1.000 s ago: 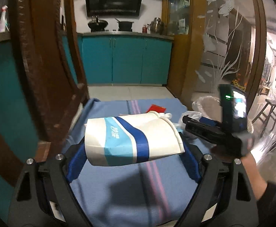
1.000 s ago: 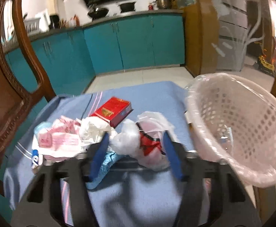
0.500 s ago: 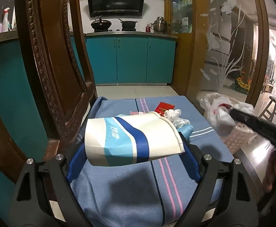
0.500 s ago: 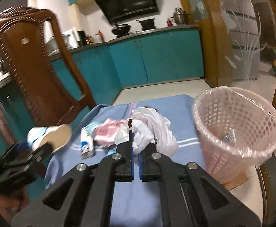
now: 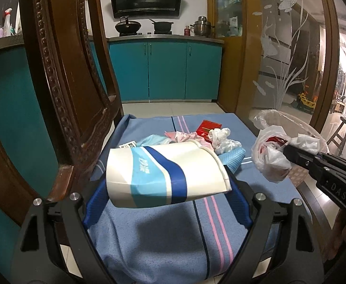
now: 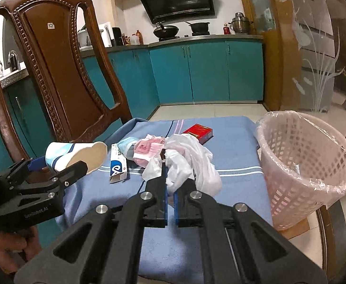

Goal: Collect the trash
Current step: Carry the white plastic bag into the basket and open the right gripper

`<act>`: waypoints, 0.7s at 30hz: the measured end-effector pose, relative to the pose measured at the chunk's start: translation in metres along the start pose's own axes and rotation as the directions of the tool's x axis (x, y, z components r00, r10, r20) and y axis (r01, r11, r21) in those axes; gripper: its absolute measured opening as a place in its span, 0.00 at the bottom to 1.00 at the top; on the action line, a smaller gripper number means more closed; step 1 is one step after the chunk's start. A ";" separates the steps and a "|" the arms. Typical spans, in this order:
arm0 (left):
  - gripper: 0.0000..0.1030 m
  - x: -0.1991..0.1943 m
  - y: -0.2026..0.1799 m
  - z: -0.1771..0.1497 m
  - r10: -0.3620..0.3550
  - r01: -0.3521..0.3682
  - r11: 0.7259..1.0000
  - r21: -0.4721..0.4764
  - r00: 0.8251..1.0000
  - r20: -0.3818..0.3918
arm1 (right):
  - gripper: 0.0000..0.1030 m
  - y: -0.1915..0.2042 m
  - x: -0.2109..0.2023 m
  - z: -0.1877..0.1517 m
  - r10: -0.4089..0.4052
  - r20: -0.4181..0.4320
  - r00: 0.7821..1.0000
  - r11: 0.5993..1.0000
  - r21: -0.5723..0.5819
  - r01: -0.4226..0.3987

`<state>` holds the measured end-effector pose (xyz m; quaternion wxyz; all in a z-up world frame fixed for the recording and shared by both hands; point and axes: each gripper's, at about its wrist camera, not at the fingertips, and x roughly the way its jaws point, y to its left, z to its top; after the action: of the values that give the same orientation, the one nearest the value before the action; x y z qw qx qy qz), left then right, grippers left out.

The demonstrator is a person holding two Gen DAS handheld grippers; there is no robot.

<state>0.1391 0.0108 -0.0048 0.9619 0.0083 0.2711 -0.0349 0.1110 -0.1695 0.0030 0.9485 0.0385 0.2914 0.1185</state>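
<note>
My left gripper (image 5: 166,189) is shut on a crushed white and blue paper cup (image 5: 166,172) and holds it above the blue cloth; it also shows in the right wrist view (image 6: 75,156). My right gripper (image 6: 170,165) is shut on a crumpled white plastic bag (image 6: 192,163) and holds it above the table, left of the pink basket (image 6: 310,165). In the left wrist view the plastic bag (image 5: 270,158) hangs in front of the basket (image 5: 298,172). A red box (image 6: 198,132), pink wrappers (image 6: 147,149) and a toothpaste box (image 6: 118,165) lie on the cloth.
A carved wooden chair (image 6: 52,71) stands at the table's left. The blue striped cloth (image 6: 232,146) covers the table. Teal kitchen cabinets (image 6: 208,71) stand behind. A glass partition (image 6: 315,47) is on the right. White tissue (image 5: 218,135) and a blue cloth piece (image 5: 234,158) lie in the pile.
My right gripper closed on the plastic bag, lifted it off the pile and drew back. My left gripper still holds the cup and has pulled back a little.
</note>
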 end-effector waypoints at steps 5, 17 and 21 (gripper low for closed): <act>0.84 -0.001 -0.002 0.000 0.000 0.000 1.000 0.005 1.000 -0.001 | 0.04 -0.002 0.002 -0.002 0.000 -0.006 1.000 1.000 0.003 0.000; 0.84 0.001 -0.001 -0.001 -0.003 0.003 1.000 0.007 1.000 -0.003 | 0.04 -0.001 0.006 -0.005 -0.002 -0.019 1.000 1.000 -0.006 0.002; 0.84 0.001 0.000 -0.001 -0.001 0.001 1.000 0.006 1.000 -0.004 | 0.04 -0.001 0.006 -0.005 -0.001 -0.022 1.000 1.000 -0.006 0.001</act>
<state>0.1395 0.0106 -0.0061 0.9613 0.0113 0.2729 -0.0363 0.1133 -0.1688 -0.0040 0.9453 0.0343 0.3016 0.1192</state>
